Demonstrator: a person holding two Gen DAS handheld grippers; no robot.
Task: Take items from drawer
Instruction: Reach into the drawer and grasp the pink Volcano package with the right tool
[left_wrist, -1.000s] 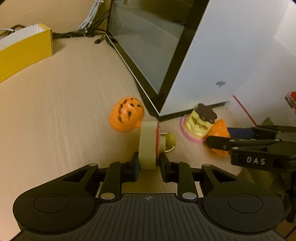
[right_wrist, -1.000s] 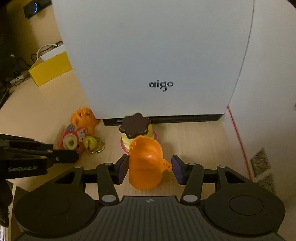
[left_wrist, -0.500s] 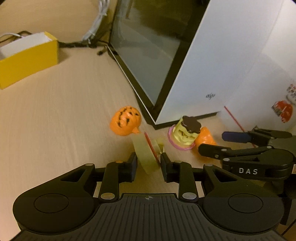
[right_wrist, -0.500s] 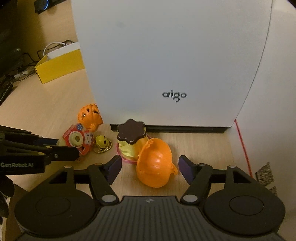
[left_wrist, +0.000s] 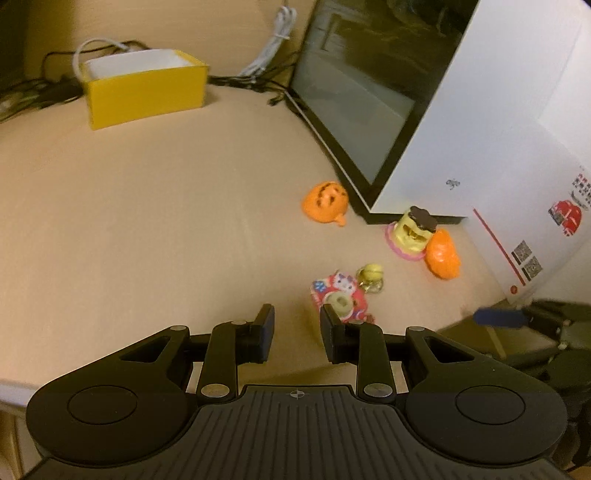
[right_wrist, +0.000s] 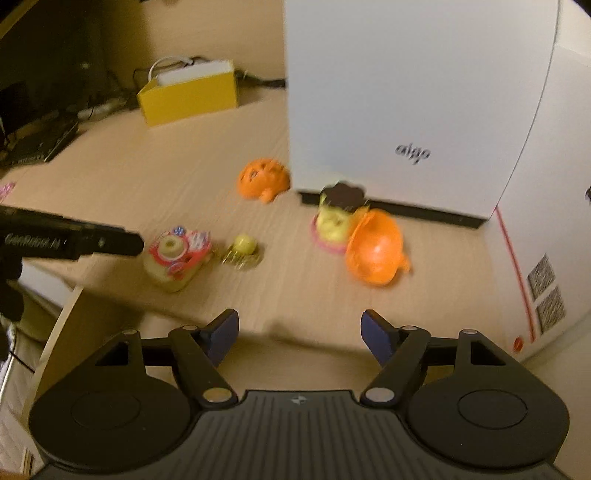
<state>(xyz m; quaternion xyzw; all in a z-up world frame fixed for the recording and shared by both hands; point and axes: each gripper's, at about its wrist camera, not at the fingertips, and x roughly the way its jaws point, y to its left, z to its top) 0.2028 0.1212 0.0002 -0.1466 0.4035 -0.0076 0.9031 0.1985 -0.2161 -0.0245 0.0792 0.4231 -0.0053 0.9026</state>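
Left claw: jaws parted a narrow way, nothing between them, held above the near edge of the worktop.
Right claw: jaws wide and opening, nothing between them, held over the worktop's near edge; its view is blurred.
Tape roll: a roll with a red and pink cartoon print, lying flat on the worktop just beyond the left claw's right finger, clear of the pads. From the right claw it lies ahead and to the left, just beside the left claw's tip.
Yellow bell: a small round bell on a gold ring, just beyond the tape roll and to its right.
Orange pumpkin half: an open shell resting on its side, ahead of the right claw and slightly right, touching the pudding toy.
Pudding toy: a yellow figure with a dark brown flower-shaped top on a pink base, behind the orange shell, close to the white case.
Carved pumpkin: an orange jack-o'-lantern piece, well ahead of the left claw, near the corner of the case.
White computer case: stands upright far ahead of both claws, with a dark glass side panel.
Yellow box: open-topped, far ahead and left of the left claw, cables behind it.
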